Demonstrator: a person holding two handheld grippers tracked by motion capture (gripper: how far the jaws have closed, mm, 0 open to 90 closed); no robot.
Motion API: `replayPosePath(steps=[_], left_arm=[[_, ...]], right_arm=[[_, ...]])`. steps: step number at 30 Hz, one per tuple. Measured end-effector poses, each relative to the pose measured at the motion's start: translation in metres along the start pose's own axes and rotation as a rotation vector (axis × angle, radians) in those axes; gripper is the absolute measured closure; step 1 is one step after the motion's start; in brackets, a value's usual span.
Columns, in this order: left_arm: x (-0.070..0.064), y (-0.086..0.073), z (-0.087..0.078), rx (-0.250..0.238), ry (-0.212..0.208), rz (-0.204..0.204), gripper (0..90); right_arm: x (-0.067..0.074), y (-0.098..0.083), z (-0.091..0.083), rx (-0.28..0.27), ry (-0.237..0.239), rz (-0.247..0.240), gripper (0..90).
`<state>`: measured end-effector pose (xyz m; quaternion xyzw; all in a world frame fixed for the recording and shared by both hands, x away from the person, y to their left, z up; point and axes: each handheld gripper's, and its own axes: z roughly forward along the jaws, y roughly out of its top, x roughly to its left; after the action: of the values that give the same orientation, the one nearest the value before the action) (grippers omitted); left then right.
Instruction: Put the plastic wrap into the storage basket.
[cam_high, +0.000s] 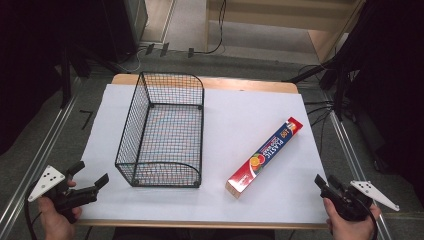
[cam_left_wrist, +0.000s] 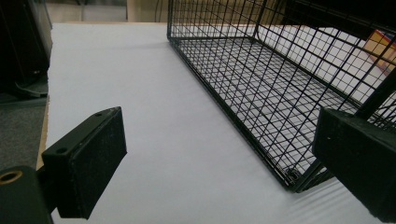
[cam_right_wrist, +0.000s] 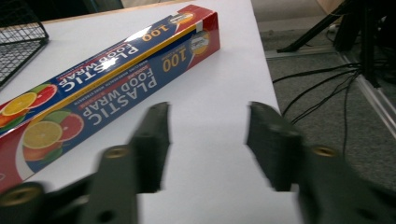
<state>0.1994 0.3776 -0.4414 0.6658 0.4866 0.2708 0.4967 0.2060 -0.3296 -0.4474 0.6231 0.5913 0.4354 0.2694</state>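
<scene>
Now wire basket (cam_high: 162, 132) empty, wrap box (cam_high: 265, 157) beside.

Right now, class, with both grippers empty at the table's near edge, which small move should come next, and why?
Probably ease the right gripper forward-left toward the food wrap box: its jaws stand open, and the box lies just ahead, outside the wire basket.

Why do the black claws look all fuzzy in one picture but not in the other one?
In the right gripper view, the right gripper is smeared and soft, likely motion blur or too close to focus, while the food wrap box reads fairly clearly, with a shiny glare strip along its top edge. In the left gripper view, the left gripper and the wire basket look sharp. The high view is evenly lit, slightly grainy.
</scene>
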Motion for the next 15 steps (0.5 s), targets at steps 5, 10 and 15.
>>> replayPosePath(steps=[5,10,15], left_arm=[[-0.001,-0.002,0.003,0.017,0.010,0.007,3.5],[-0.001,-0.002,0.001,0.017,0.012,0.015,3.5],[0.001,-0.003,0.001,0.013,0.013,0.005,3.5]], right_arm=[[0.004,0.002,0.012,0.050,0.027,0.005,90.0],[0.019,0.013,0.039,0.100,-0.003,-0.092,90.0],[0.030,0.017,0.060,0.140,-0.011,-0.113,90.0]])
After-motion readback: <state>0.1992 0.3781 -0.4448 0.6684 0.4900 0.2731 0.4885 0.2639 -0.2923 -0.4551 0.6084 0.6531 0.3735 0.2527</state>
